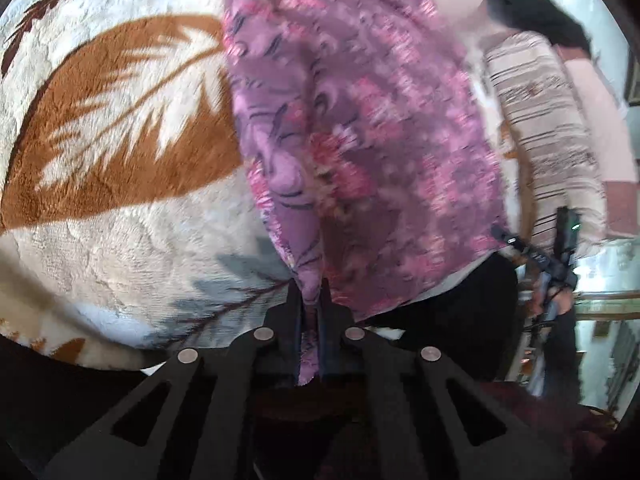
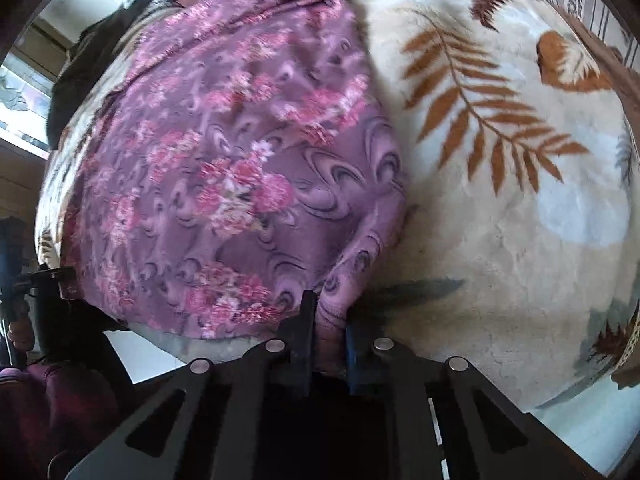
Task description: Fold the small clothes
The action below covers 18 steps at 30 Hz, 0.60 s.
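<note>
A plush cream blanket [image 2: 500, 220] covers the whole work surface, printed with rust-brown fern fronds, a large brown leaf and pale grey-blue leaves. Its pile is thick and slightly matted. On it lies the cloth [image 2: 240, 168], a thin purple garment with pink flower clusters and dark swirl marks, soft and wrinkled, its far end rumpled into folds.

In the right wrist view the right gripper [image 2: 326, 308] is clamped on the cloth's near right corner, a bunched fold pinched between its black fingers. The left gripper shows at the left edge of that view, at the cloth's other near corner, with a hand below it.

In the left wrist view the left gripper [image 1: 310, 292] is closed on the cloth [image 1: 360, 128], a narrow strip of fabric running down between the fingers. The cloth spreads away from it over the blanket [image 1: 100, 220].

Beyond the cloth's edge stands a person in a striped beige sleeve [image 1: 536, 120] and dark trousers, holding the right gripper. A dark garment [image 2: 84, 80] lies at the blanket's far left edge in the right wrist view. Bright, blurred room surfaces fill the margins.
</note>
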Motion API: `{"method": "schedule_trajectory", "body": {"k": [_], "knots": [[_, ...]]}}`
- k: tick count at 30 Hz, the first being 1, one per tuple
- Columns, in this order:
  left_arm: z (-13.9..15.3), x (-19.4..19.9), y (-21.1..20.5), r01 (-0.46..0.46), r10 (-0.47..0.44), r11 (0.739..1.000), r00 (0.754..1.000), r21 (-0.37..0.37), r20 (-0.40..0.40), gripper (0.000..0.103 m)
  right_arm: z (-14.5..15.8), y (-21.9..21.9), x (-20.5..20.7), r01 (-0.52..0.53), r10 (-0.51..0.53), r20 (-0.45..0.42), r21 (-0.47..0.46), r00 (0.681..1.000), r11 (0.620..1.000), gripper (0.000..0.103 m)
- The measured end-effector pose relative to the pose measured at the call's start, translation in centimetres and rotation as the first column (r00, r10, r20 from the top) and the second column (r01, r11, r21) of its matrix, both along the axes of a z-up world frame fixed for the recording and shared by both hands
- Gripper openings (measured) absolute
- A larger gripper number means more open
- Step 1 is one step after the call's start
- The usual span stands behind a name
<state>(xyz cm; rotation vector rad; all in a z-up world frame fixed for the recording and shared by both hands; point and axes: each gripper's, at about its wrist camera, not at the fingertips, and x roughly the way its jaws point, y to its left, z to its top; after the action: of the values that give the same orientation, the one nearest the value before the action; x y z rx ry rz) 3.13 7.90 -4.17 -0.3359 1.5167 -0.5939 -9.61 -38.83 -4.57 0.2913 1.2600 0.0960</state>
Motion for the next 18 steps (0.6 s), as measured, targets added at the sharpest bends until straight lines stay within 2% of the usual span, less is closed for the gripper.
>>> {"method": "schedule_trajectory", "body": {"k": [5, 8, 18], "knots": [[3.1, 1.4, 0.8, -0.057, 0.063, 0.991, 0.997, -0.121, 0.049, 0.003, 2.5, 0.5, 0.7, 0.049, -0.068, 0.14, 0.133, 0.988, 0.99, 0.01], [4.1, 2.6, 1.0, -0.088, 0.099, 0.981, 0.993, -0.172, 0.058, 0.004, 3.6, 0.6, 1.7, 0.055, -0.09, 0.194, 0.18, 0.977, 0.982, 0.01], [4.9, 7.5, 1.4, -0.17, 0.185, 0.965, 0.981, -0.2, 0.059, 0.004, 6.4, 0.9, 5.8, 0.08, -0.156, 0.33, 0.232, 0.931, 0.969, 0.01]]}}
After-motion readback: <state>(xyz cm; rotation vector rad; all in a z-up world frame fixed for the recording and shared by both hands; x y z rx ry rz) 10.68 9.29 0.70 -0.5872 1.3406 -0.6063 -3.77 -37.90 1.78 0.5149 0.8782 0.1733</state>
